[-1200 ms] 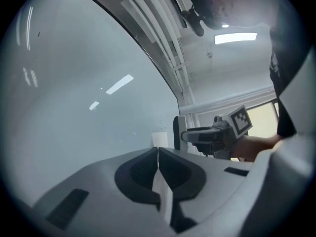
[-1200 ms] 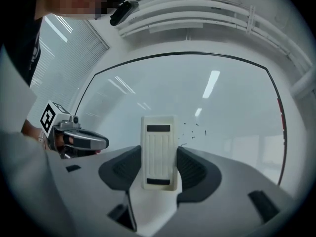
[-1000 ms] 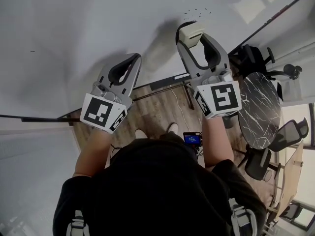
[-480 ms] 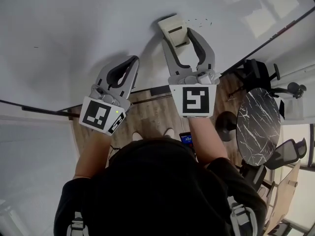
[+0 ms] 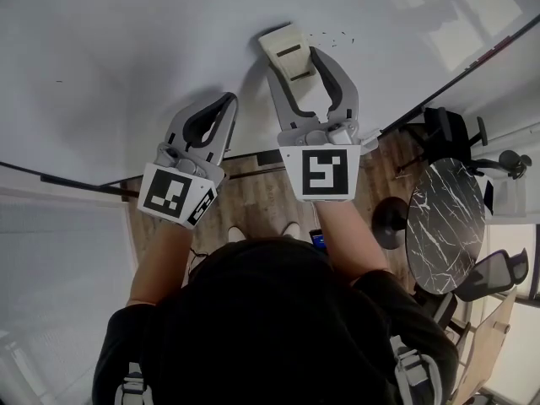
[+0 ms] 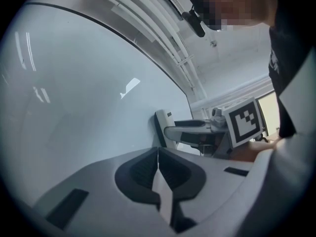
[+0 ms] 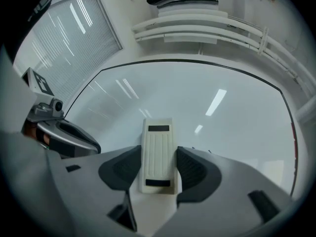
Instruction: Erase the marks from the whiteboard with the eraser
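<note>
Right claw [image 5: 295, 62] clenched on the cream eraser [image 5: 285, 45], eraser against the whiteboard [image 5: 126, 40] at upper centre of the frame, further left than a second ago, faint dotted marks [image 5: 331, 35] just right of it, left claw [image 5: 224, 104] closed on nothing, centre left, barely moved.

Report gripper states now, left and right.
Left gripper: shut, nothing between the jaws.
Right gripper: shut on the eraser.

No legible text, coded square markers [image 5: 325, 173] on left gripper [image 5: 226, 101], right gripper [image 5: 294, 57]
</note>
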A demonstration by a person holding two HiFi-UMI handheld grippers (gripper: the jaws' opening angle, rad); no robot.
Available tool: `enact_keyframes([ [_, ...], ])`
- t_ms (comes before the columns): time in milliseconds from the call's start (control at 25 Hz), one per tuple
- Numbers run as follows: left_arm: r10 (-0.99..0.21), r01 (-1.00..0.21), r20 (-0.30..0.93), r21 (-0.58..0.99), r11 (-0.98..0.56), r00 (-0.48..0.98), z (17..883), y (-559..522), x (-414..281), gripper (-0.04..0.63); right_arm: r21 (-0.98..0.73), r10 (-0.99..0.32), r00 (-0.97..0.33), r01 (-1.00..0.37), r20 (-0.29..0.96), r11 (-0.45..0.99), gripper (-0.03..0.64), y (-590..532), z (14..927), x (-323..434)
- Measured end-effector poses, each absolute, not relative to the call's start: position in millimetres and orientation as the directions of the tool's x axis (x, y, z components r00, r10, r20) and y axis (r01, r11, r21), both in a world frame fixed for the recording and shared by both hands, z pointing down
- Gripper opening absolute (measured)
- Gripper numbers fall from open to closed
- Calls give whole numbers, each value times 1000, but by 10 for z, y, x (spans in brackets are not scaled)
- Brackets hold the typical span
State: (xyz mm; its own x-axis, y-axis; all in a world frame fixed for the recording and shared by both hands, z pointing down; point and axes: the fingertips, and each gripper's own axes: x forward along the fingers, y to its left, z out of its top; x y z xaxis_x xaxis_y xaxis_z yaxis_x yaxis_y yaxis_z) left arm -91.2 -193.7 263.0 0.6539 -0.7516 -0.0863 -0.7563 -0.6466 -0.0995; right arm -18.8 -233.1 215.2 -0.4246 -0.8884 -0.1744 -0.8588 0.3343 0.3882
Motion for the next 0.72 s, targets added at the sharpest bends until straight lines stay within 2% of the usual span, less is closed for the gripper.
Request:
enact_keyframes([
  [240, -755, -759, -81, -103, -643, 651, 2677, -1963, -874, 8, 323, -896, -408, -884, -177, 338, 225, -2402, 2213, 1],
  [720, -739, -743, -82, -107, -661, 669, 2631, -1961, -559, 8, 211, -942, -290, -944, -171, 252, 225, -2546, 2249, 1019],
])
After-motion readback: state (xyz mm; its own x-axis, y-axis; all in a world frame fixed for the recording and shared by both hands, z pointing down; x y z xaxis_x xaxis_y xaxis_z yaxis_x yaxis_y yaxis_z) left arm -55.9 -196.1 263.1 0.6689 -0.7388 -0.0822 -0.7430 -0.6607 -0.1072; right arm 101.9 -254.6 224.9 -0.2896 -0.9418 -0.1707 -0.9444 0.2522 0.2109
